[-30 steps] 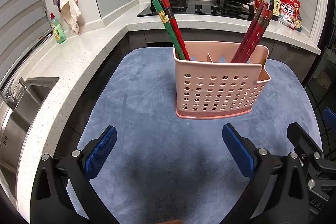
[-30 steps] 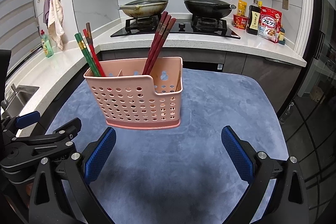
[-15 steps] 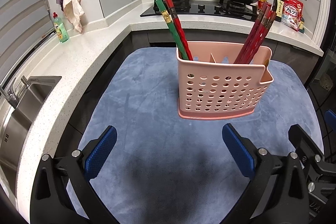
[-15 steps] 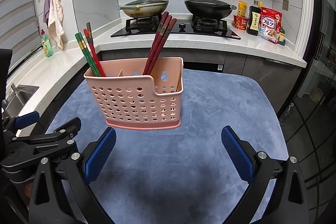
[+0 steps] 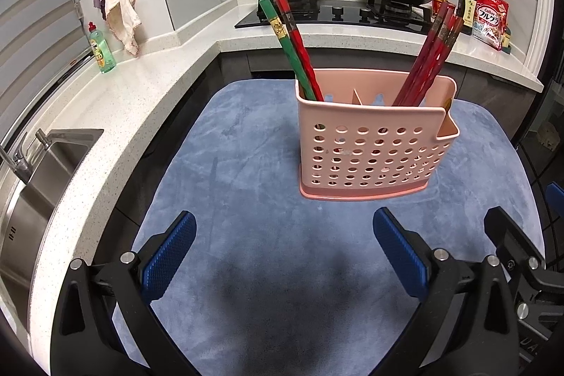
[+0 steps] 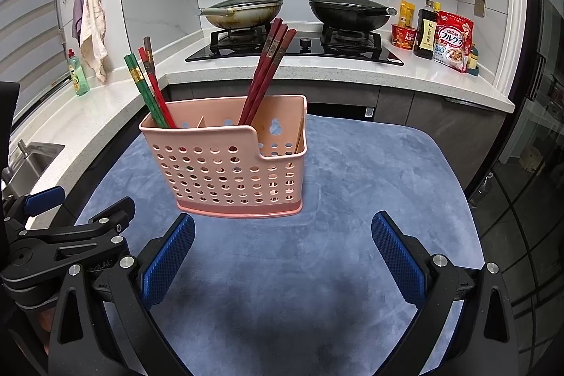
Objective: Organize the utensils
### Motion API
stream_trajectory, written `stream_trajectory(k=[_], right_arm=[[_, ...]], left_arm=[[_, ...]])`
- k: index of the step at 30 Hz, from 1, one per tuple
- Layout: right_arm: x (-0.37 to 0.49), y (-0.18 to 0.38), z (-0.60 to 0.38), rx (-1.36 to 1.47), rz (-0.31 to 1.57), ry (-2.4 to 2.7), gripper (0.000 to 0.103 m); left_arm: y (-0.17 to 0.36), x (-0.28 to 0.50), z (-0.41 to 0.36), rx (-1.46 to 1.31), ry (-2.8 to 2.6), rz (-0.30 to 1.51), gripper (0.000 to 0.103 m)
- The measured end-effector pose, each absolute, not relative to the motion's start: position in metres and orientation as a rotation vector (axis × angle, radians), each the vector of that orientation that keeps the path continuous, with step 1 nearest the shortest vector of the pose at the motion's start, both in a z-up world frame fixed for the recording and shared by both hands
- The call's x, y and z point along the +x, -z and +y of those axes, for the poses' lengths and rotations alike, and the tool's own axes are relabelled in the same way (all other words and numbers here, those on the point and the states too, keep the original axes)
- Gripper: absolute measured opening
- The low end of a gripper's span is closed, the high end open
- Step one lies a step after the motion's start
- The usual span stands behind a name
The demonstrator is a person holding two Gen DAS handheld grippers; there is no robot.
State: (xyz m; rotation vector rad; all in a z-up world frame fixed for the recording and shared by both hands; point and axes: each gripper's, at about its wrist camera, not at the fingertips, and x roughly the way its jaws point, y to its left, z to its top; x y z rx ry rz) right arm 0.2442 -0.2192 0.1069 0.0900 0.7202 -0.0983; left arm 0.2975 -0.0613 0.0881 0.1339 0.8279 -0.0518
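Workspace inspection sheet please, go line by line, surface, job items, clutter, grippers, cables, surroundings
Surface: blue mat, nothing loose seen on it.
Job's things: pink holder upright on the mat; green and red chopsticks in its left compartment, dark red chopsticks further right.
Clutter: nothing seen.
Grippers: left gripper and right gripper both open, empty, short of the holder.
Cables: nothing seen.
Surroundings: sink, dish soap bottle, two lidded pans on the stove, cereal bag.
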Motion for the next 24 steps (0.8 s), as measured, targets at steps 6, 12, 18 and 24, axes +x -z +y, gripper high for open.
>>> stream_trajectory(k=[6,12,18,24], right_arm=[[0.2448,-0.1068,-0.2186,0.087,0.72,0.098,0.097],[0.244,-0.1069,-0.2177,0.087,0.717,0.1,0.097],[0.2451,-0.1065,-0.2192,0.091,0.719,0.099,0.097],[0.2459,-0.104,-0.2183,0.091,0.722,0.101,0.097]], left_arm=[[-0.0884,0.2977,-0.0616,0.135,0.051,0.828,0.096],[-0.0884,0.2983,-0.0615,0.135,0.052,0.828,0.096],[-0.0881,0.2997,-0.0615,0.132,0.049,0.835,0.096],[-0.0846,0.3012,-0.0632,0.134,0.049,0.837,0.096]])
